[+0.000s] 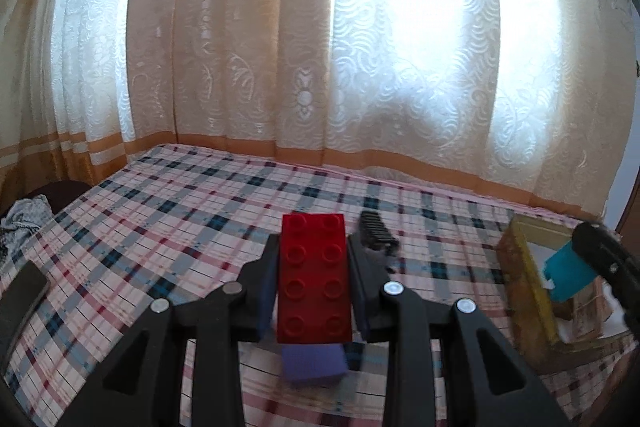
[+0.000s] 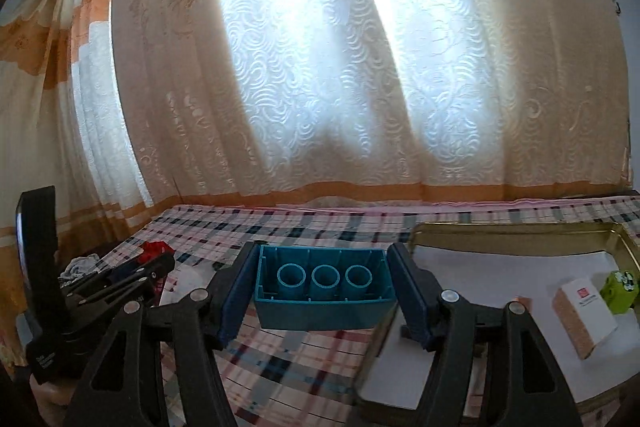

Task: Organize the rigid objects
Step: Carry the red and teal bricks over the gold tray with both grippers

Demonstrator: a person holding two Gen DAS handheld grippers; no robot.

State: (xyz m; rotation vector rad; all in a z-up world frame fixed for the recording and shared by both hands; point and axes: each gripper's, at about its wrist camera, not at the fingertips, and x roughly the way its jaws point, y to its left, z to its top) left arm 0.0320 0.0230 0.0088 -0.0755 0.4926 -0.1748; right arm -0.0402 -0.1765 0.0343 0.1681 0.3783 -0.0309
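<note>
While the left hand-held gripper [image 1: 314,259] clamps a red building brick [image 1: 314,277], hiding a blurred, possibly purple block [image 1: 314,363], the right hand-held gripper [image 2: 322,283] pinches a teal brick [image 2: 324,291] beside the gold tin [image 2: 516,229].

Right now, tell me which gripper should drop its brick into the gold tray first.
Right. The right gripper holds the teal brick beside the gold tray; the left gripper, with the red brick, looks farther away.
</note>
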